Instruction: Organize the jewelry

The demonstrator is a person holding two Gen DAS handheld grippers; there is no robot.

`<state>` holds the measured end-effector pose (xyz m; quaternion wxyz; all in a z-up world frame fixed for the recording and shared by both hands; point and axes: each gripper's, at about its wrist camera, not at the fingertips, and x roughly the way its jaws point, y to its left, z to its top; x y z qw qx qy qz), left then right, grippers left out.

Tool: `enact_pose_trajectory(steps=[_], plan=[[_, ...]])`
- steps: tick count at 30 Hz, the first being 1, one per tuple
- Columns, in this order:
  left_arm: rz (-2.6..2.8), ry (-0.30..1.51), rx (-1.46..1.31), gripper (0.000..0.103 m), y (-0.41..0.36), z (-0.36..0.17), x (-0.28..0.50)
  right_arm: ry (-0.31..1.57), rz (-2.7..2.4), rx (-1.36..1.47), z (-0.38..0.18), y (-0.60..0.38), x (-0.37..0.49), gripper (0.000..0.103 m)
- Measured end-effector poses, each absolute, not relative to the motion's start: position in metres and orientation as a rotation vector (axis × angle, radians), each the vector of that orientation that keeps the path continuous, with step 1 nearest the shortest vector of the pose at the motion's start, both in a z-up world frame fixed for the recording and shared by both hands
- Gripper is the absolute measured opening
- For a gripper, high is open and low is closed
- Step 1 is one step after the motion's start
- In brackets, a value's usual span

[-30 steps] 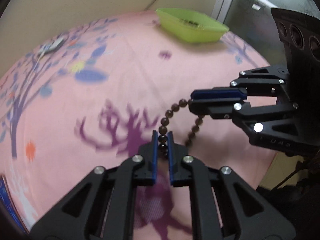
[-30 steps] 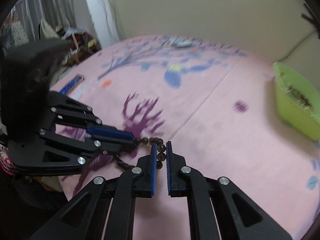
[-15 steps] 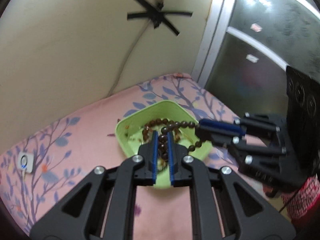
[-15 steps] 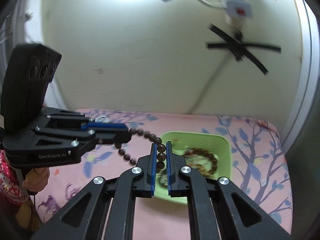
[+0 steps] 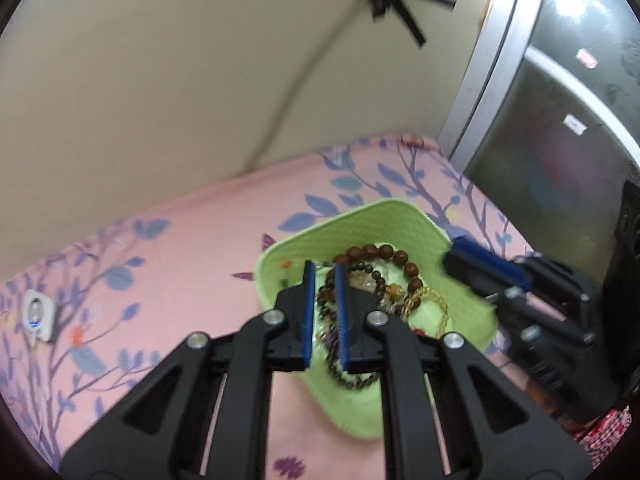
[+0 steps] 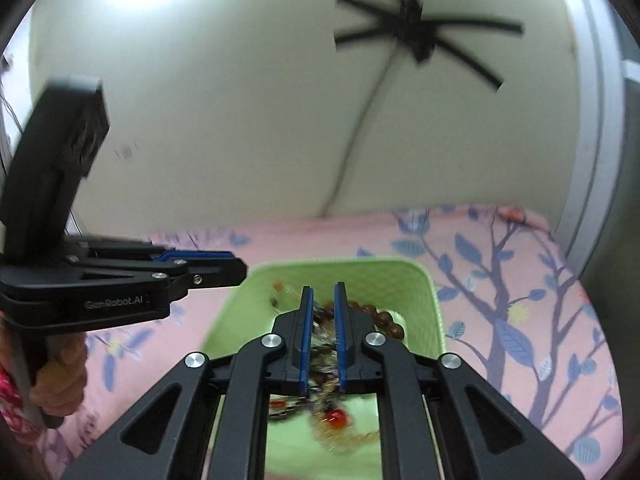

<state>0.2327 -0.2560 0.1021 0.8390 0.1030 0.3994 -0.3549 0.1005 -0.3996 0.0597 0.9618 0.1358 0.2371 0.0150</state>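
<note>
We read one marking only: "GenRobot.AI", in pale letters along the side of the black plastic left gripper [image 6: 236,270], at the scene's left.

Wall [image 5: 160,80]: plain cream, directly behind the bed.
Bed sheet [image 5: 180,248]: pink, blue branch-and-leaf print.
Black tape [image 6: 416,32]: star-shaped, high on the wall, cable running down to the bed.
Glass door [image 5: 568,92]: grey-framed, right of the bed.
</note>
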Motion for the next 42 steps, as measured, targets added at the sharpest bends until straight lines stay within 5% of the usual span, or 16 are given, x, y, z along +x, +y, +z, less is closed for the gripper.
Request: enact_pose_trajectory(steps=[5,7,13,28,42], plan=[[-0.706,0.725,0.219,0.04,-0.207,0.092,0.172,0.323,0.004,0.473,0.045,-0.387,0.027,0.002],[-0.678,0.701,0.244,0.041,-0.194,0.077,0.147,0.311,-0.02,0.547,0.028,-0.378,0.006,0.028],[-0.617,0.73,0.223,0.043,-0.163,0.032,0.105,0.366,-0.035,0.522,-0.005,-0.326,-0.04,0.045],[-0.464,0.69,0.312,0.048,-0.138,0.001,0.067,0.463,-0.076,0.603,-0.032,-0.306,-0.06,0.047],[-0.409,0.643,0.316,0.081,-0.134,0.007,0.064,0.513,-0.044,0.599,-0.035,-0.302,-0.051,0.047]])
